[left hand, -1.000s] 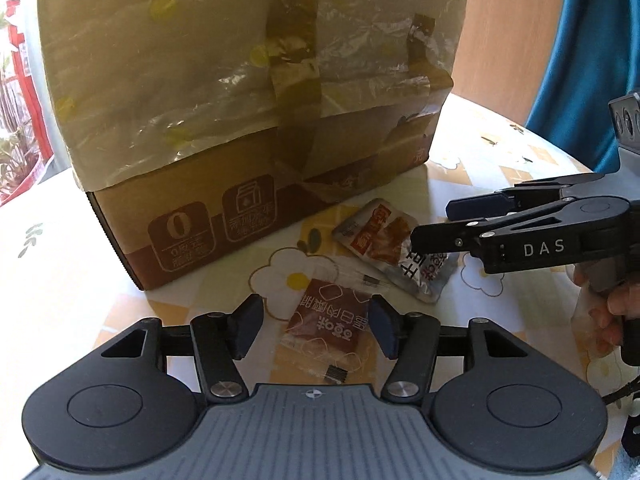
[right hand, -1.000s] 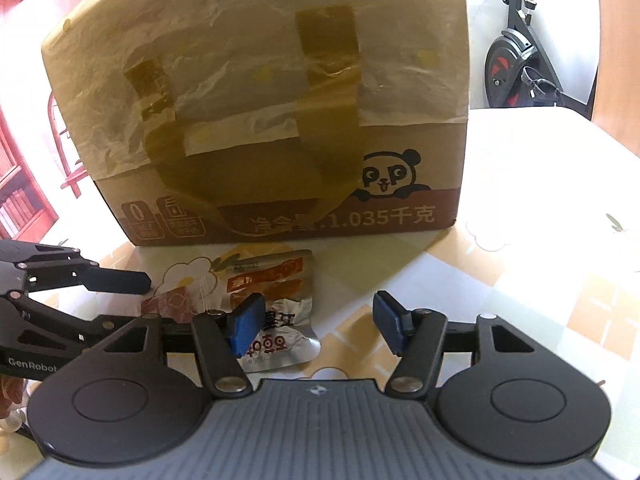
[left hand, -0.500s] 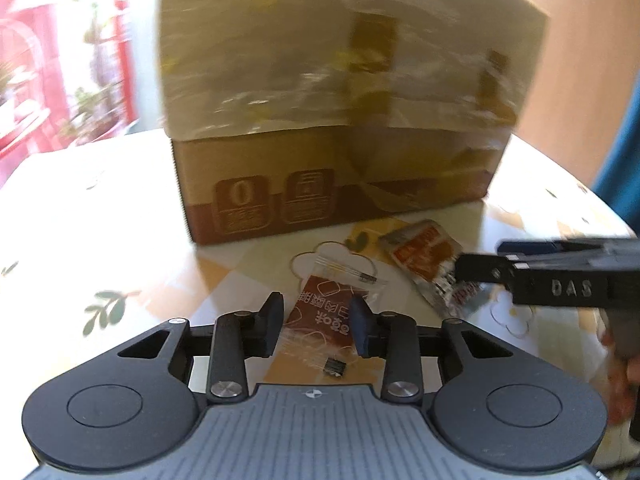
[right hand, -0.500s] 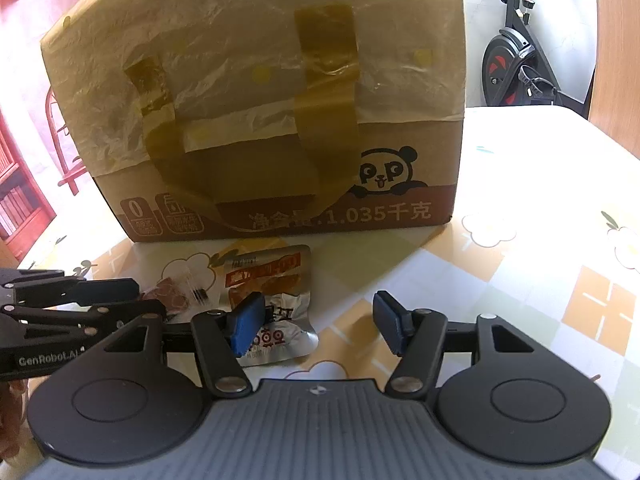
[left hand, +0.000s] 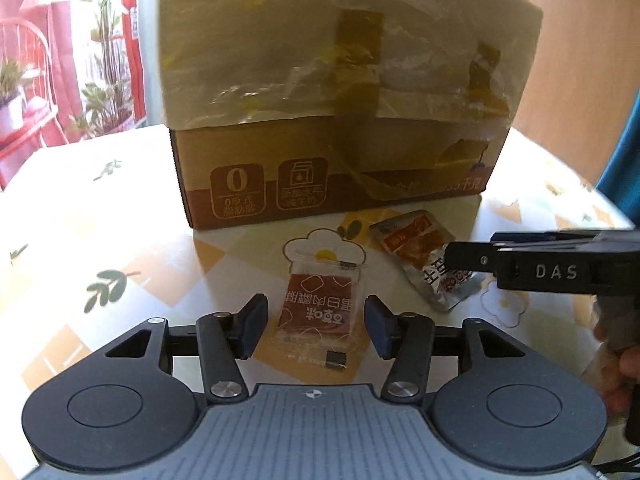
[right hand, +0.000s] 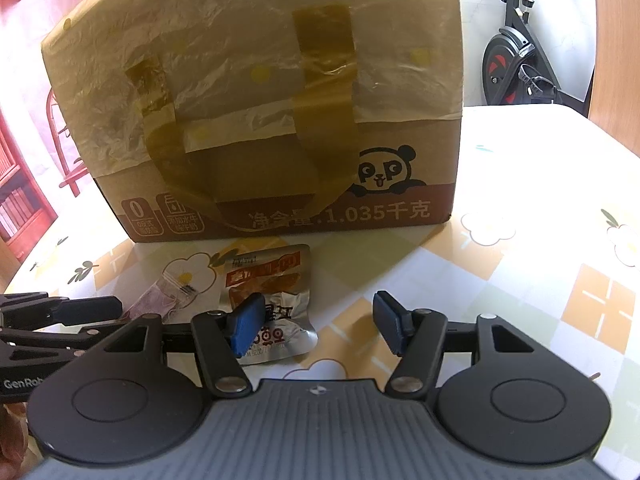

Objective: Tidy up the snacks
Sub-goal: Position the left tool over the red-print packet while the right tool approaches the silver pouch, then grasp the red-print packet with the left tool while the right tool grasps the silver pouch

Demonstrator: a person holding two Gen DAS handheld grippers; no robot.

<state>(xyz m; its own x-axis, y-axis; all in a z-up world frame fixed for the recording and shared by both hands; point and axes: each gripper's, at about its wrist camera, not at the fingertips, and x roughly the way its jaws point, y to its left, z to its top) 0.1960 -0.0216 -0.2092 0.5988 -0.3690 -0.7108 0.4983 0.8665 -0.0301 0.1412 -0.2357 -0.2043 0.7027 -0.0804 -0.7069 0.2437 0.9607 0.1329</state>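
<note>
Left gripper (left hand: 316, 326) pitched down toward the tabletop, its black fingers (left hand: 252, 326) level w/ each other, jaws partway apart and opening; the small clear-edged brown snack sachet w/ white lettering (left hand: 320, 312) lies flat on the table between the two pads, a gap showing each side, no pad pressing it. Sachet's far end pokes out past the fingertips onto a white flower print. Right of the right-hand finger, and a bit farther out, lies the crinkled silver foil snack packet w/ orange-red picture (left hand: 424, 260), partly covered by the black side of the right gripper (right hand: 316, 324), which reaches in from the right edge in the left wrist view; a bit of the person's hand (left hand: 624, 372) shows under it at the edge. Right gripper also tilted down, blue-padded fingers (right hand: 246, 328) moderately apart, nothing between them: only bare tablecloth in the gap. In its own view the foil packet sits under and just beyond the left-hand pad; can't tell if that pad touches it. Straight ahead of both sets of fingertips, well past the snacks, stands the big brown cardboard box w/ panda print, taped-on plastic film over its top (right hand: 280, 120), on the flower-and-check patterned tablecloth (right hand: 520, 280).
</note>
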